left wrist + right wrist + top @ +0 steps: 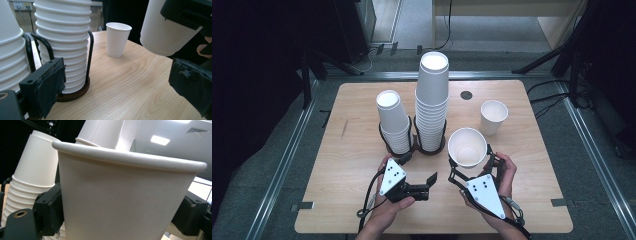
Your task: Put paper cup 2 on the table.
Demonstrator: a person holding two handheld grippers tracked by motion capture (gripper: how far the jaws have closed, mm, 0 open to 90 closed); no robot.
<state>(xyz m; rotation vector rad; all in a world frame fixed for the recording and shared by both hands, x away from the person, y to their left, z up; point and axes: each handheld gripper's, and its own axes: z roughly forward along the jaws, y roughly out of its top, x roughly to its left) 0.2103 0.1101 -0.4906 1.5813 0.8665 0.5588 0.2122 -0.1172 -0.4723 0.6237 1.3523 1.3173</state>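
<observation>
A: What did you see on the pale wooden counter (pixel 362 165)?

B: Two stacks of white paper cups stood upside down, each in a dark wire holder with a round base. The short stack of white paper cups (pixel 393 121) was on the left, and the tall stack of white paper cups (pixel 431 100) was just beside it on the right. A single white paper cup (pixel 493 117) stood upright, mouth up, well apart from the stacks on the right side.

A: And the person's hands?

B: The right hand-held gripper (pixel 469 167) held another open white paper cup (pixel 467 147) between its two black jaws, one jaw on each side of the cup wall. This cup was lifted above the counter, in front of the tall stack and a little to its right. In the right gripper view I saw its rolled rim (pixel 130 155) very close, with both stacks behind it.

A: Was the left one holding something?

B: No. The left hand-held gripper (pixel 418 175) was wide, with nothing between its padded jaws. It was low over the counter, in front of the two holders, and the dark wire holder (pixel 75 93) of the tall stack was near its left jaw.
</observation>
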